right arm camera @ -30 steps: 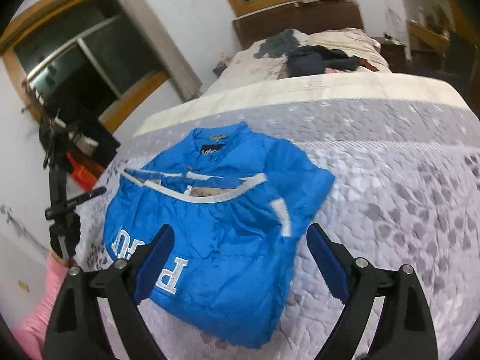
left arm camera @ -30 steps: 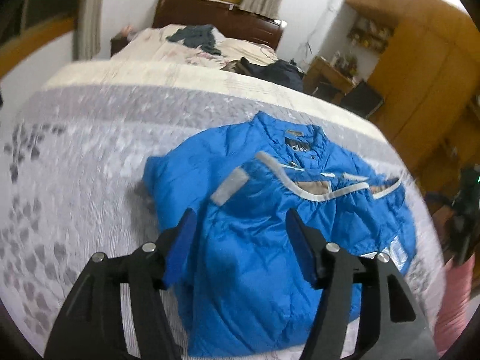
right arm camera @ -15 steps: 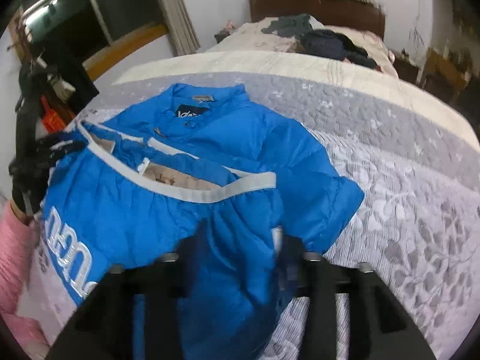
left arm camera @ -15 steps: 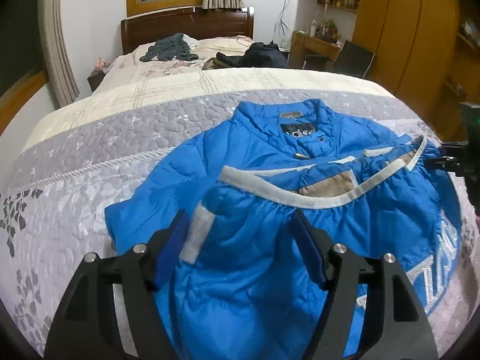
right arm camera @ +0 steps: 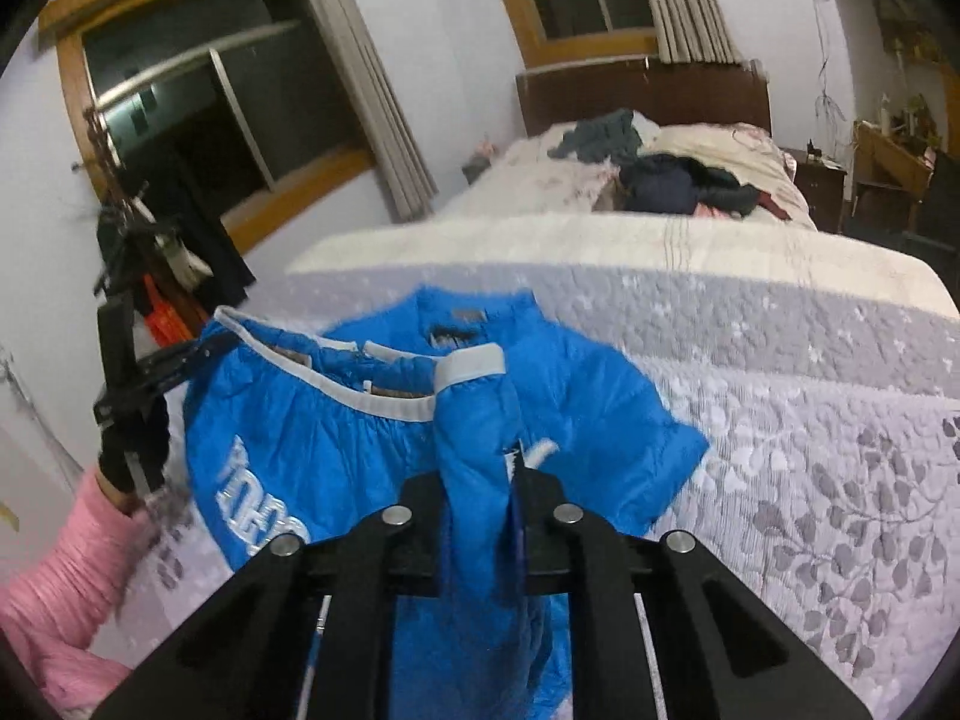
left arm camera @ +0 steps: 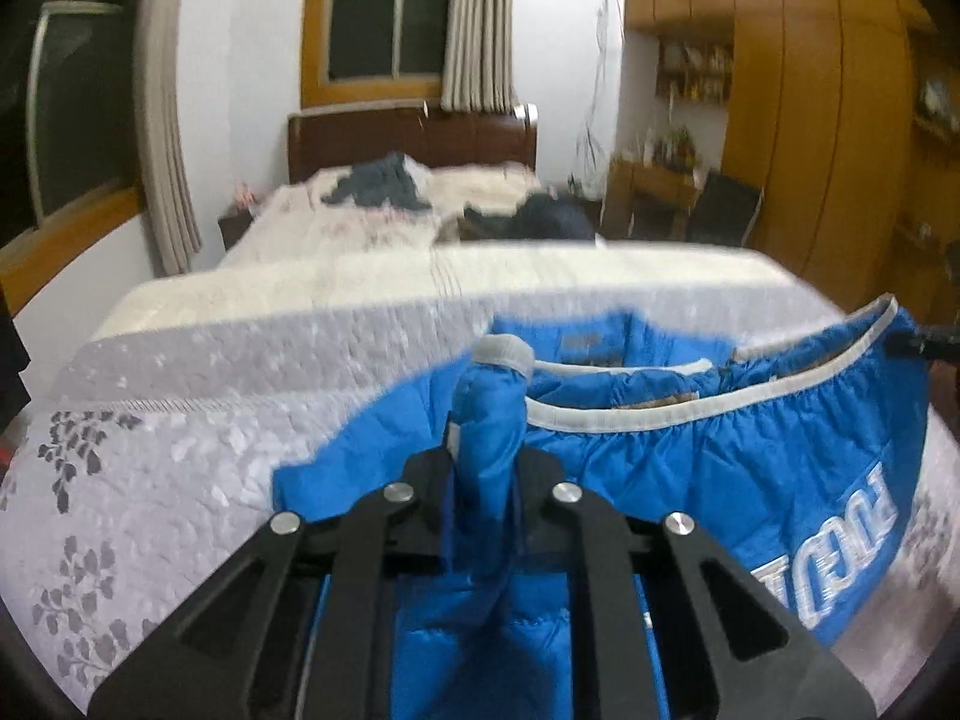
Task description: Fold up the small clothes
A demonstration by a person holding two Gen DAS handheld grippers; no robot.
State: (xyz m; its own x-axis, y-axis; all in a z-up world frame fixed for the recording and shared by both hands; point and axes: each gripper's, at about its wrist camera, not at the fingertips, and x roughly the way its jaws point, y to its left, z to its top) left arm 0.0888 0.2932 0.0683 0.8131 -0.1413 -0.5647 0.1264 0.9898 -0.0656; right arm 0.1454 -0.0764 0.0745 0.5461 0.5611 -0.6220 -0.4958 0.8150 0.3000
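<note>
Bedspread (left arm camera: 180,450) is carrying the blue jacket (left arm camera: 750,468); you're clamping its hem between both grippers, left gripper (left arm camera: 483,480) and right gripper (right arm camera: 480,480) fully pinched on fabric, lifting so it can fold toward the collar (right arm camera: 468,318).

Bed (left arm camera: 180,450): covered by a grey quilt with a leaf pattern, a cream band behind it.
Headboard (left arm camera: 414,138): dark wood, at the far end against the wall.
Dark clothes (right arm camera: 678,180): heaped near the pillows, a grey garment (left arm camera: 378,183) beside them.
Window (left arm camera: 372,18): wood-framed, dark glass, curtain (left arm camera: 477,24) to its right.
Wardrobe (left arm camera: 822,120): tall, wood, along the right wall.
Side window (right arm camera: 198,102): large, dark, curtain drawn to its right edge.
</note>
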